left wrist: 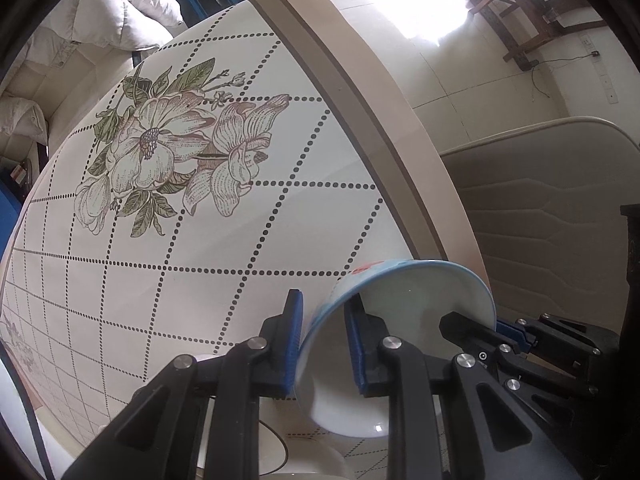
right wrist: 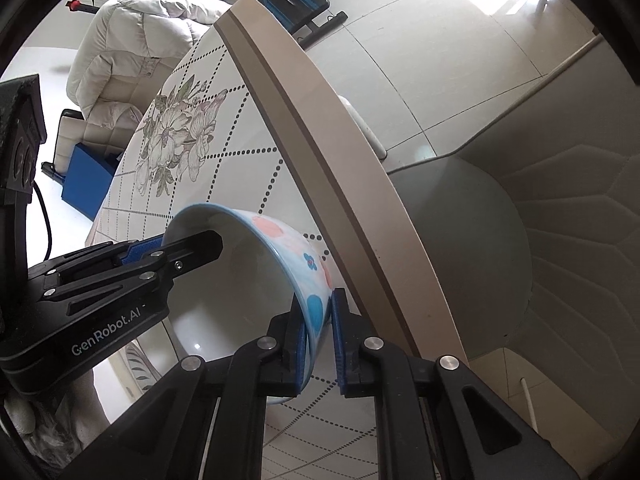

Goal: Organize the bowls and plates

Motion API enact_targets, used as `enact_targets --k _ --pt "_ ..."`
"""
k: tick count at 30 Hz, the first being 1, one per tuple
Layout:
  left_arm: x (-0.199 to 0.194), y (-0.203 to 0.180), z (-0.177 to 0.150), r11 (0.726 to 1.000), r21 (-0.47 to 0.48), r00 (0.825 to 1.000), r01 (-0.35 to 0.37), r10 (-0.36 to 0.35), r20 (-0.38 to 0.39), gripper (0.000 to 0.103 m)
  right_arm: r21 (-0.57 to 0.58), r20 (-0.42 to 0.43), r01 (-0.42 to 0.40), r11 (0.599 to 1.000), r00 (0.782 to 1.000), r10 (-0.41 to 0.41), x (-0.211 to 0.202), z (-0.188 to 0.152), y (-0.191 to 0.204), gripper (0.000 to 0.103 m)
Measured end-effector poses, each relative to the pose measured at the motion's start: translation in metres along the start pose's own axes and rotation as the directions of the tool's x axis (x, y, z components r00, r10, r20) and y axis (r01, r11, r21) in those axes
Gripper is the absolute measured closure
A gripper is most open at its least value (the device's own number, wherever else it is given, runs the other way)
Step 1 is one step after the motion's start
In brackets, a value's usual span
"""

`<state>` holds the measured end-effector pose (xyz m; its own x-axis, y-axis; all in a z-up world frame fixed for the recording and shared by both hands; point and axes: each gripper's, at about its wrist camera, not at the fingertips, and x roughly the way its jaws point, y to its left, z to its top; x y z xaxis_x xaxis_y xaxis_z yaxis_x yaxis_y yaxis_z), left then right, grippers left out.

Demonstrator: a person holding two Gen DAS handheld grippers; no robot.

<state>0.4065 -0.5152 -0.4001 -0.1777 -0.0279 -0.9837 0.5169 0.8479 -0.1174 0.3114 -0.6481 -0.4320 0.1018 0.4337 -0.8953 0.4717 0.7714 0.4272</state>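
Above the near edge of the tiled surface [left wrist: 240, 240], a blue-rimmed bowl [left wrist: 400, 320] is held tilted between two tools. On its left side, the left gripper [left wrist: 326, 344] has its fingers around the wall, one pad outside and one inside, apparently closed on it. On its right side, the right gripper [right wrist: 320, 340] pinches the opposite wall, floral side out, fingers nearly together. Some white crockery shows at the bottom of the left view, too cut off to identify. Judging by this, sorting is mid-way: this bowl is not yet set down.
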Motion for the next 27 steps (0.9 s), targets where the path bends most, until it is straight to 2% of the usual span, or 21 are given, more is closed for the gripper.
enact_targets --k 5,8,10,12,14,17,22,24,27 --pt "-0.024 0.029 -0.013 0.996 -0.057 0.997 0.073 -0.072 0.024 0.08 0.027 -0.015 -0.025 0.999 1.0 0.026 -0.012 -0.003 -0.002 0.087" --pt "-0.049 0.05 -0.028 0.998 -0.056 0.996 0.039 -0.035 0.086 0.078 0.025 0.018 -0.034 0.999 0.999 0.033 -0.03 -0.015 0.002 0.084" --pt "-0.063 0.069 -0.04 0.998 -0.06 0.994 0.001 0.006 0.111 0.073 0.008 0.063 -0.022 1.0 0.998 0.021 -0.044 -0.028 0.011 0.074" --pt "-0.071 0.088 -0.053 0.998 -0.061 0.992 -0.019 0.027 0.124 0.072 -0.014 0.093 -0.053 0.998 0.994 0.054 -0.054 -0.043 0.025 0.056" --pt "-0.07 0.107 -0.064 0.998 -0.061 0.993 -0.026 0.033 0.11 0.072 -0.037 0.093 -0.089 0.995 0.991 0.092 -0.057 -0.058 0.042 0.046" --pt "-0.054 0.131 -0.075 0.997 -0.073 0.998 -0.016 0.021 0.064 0.072 -0.054 0.058 -0.142 0.988 0.988 0.145 -0.045 -0.074 0.071 0.046" --pt "-0.021 0.149 -0.087 0.996 -0.075 0.999 0.05 -0.051 -0.014 0.072 -0.018 0.007 -0.152 0.988 0.988 0.152 0.001 -0.081 0.104 0.046" --pt "-0.007 0.148 -0.088 0.995 -0.06 0.996 0.079 -0.082 -0.042 0.072 0.0 -0.011 -0.132 0.991 0.991 0.132 0.019 -0.081 0.112 0.046" --pt "0.009 0.144 -0.089 0.996 -0.038 0.995 0.075 -0.077 -0.063 0.072 0.017 -0.033 -0.093 0.996 0.995 0.093 0.042 -0.082 0.119 0.047"
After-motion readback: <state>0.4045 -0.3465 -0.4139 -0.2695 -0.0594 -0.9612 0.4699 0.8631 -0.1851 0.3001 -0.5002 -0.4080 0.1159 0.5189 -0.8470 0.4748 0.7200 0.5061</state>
